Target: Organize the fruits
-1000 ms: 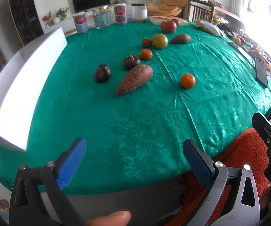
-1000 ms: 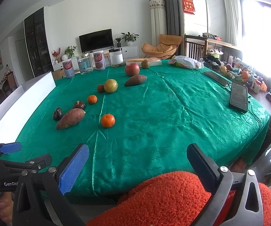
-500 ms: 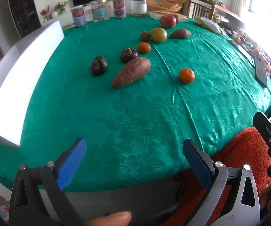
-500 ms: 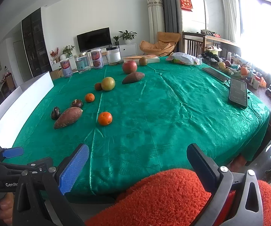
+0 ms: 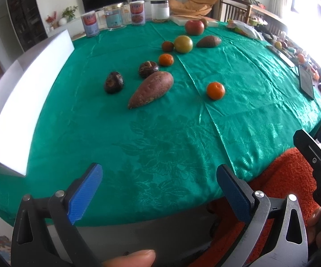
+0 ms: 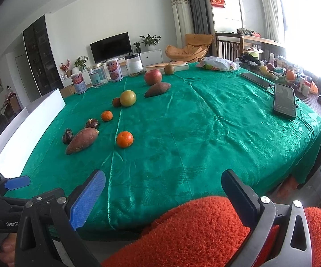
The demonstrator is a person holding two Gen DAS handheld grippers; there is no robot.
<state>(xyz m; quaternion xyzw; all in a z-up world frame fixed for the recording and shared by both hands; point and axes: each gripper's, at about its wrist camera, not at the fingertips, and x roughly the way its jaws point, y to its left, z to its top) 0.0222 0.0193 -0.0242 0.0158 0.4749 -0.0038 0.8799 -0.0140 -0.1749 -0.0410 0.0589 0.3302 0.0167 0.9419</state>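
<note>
fruit lay scattered across the green tablecloth [image 5: 138,138], mostly in a loose line running from the near-left part of the table toward its far edge. nearest the front edge sat a large sweet potato [image 5: 152,88] and a lone orange [image 5: 215,90], with two dark wrinkled pieces [image 5: 113,82] just beyond the sweet potato. further back lay a second small orange [image 5: 166,59], a yellow-green round fruit [image 5: 183,44], a smaller sweet potato [image 5: 208,41] and a red apple [image 5: 194,27] close to the far edge.

left gripper [image 5: 158,189] was held off the front edge, its blue pads wide apart and holding nothing. right gripper [image 6: 162,197] likewise stood spread and empty, over an orange fuzzy garment [image 6: 193,229].

handling, as judged: the oranges and apple appeared firm and round, liable to roll; a hold across the widest part would suit. the large sweet potato looked heavier, stiff and tapered; a hold across its thick middle seemed soundest, since the ends would slip. the dark pieces looked light and possibly brittle.

no basket or bowl was seen. a white board [image 5: 26,93] stood along the left edge; what lay behind it was hidden. the dark pieces could not be identified. glare washed out the right side.
</note>
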